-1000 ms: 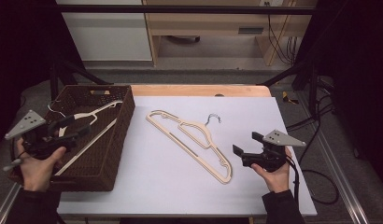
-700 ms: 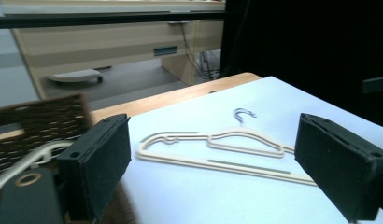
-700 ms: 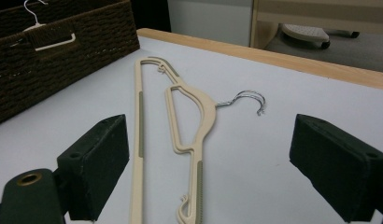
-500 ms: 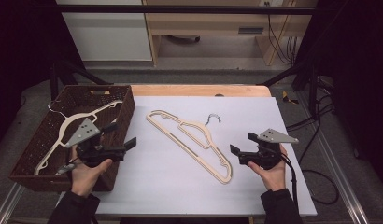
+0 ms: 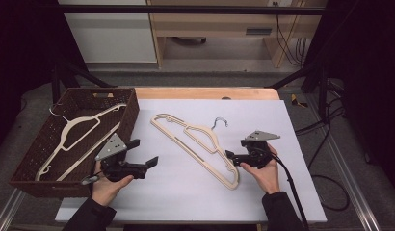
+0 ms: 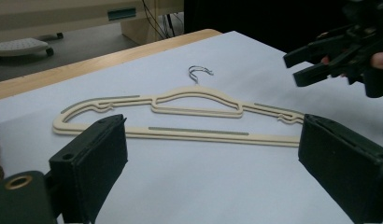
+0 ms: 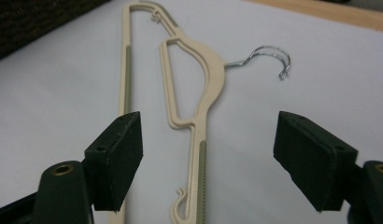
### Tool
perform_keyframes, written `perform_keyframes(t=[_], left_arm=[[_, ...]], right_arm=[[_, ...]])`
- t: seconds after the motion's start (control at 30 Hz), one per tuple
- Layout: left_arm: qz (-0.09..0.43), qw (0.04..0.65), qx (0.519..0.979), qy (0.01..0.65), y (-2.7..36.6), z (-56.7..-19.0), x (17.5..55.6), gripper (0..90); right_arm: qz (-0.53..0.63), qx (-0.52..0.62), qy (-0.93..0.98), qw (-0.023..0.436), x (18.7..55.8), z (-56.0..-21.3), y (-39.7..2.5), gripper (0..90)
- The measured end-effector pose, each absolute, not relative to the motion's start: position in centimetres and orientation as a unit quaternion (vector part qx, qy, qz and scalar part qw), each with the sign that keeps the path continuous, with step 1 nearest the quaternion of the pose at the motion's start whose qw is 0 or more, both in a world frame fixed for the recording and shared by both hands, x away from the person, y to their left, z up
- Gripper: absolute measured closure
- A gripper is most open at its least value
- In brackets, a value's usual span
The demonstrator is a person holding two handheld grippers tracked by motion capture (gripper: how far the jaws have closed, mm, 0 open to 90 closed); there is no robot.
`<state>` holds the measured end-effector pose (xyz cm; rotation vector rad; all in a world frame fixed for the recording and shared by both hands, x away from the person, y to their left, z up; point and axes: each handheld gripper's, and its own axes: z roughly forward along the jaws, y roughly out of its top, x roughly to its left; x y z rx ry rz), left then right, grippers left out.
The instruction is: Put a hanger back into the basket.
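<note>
On the white sheet (image 5: 186, 192) that covers the table, a cream hanger (image 5: 198, 144) lies flat near the middle. Its long axis runs on a diagonal, from the far left end close to the basket down to the near right end beside the right gripper (image 5: 230, 155). The metal hook (image 5: 219, 122) points away toward the far right. The hanger is thin plastic with an open inner frame, grey-green grip strips along its bar and shoulders, and small notches near each end. The left gripper (image 5: 150, 161) hovers at the sheet's near left, jaws wide apart and aimed at the hanger; the right gripper faces the hanger's near end, jaws likewise spread and holding nothing. A brown woven basket (image 5: 133, 108) sits at the left edge, holding what seems to be one more cream hanger (image 5: 72, 132), though the weave is dim.
</note>
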<state>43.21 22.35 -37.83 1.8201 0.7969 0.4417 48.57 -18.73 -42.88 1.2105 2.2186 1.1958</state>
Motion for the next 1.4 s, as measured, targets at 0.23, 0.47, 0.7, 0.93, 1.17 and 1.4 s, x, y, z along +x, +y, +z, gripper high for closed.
perform_keyframes(t=[0.23,0.47,0.7,0.93,1.17,1.4], left_arm=[[0.187,0.522,0.764,0.330,22.3,-37.8,43.1,8.0],[0.185,0.520,0.765,0.331,22.3,-38.0,43.3,8.1],[0.183,0.519,0.766,0.332,22.3,-38.1,43.4,8.2],[0.180,0.516,0.768,0.333,22.2,-38.2,43.4,8.6],[0.179,0.513,0.771,0.333,22.0,-38.4,43.5,8.7],[0.180,0.512,0.771,0.333,22.0,-38.4,43.5,8.9]], right_arm=[[0.371,0.443,0.803,0.146,50.1,-45.4,-17.6,37.8],[0.336,0.448,0.817,0.138,50.9,-47.0,-16.8,48.1],[0.326,0.445,0.823,0.134,51.0,-47.2,-16.3,60.5],[0.321,0.448,0.824,0.133,50.9,-47.2,-15.9,70.5],[0.327,0.462,0.816,0.114,51.2,-47.1,-16.3,79.0],[0.337,0.472,0.808,0.106,51.1,-46.8,-16.5,79.1]])
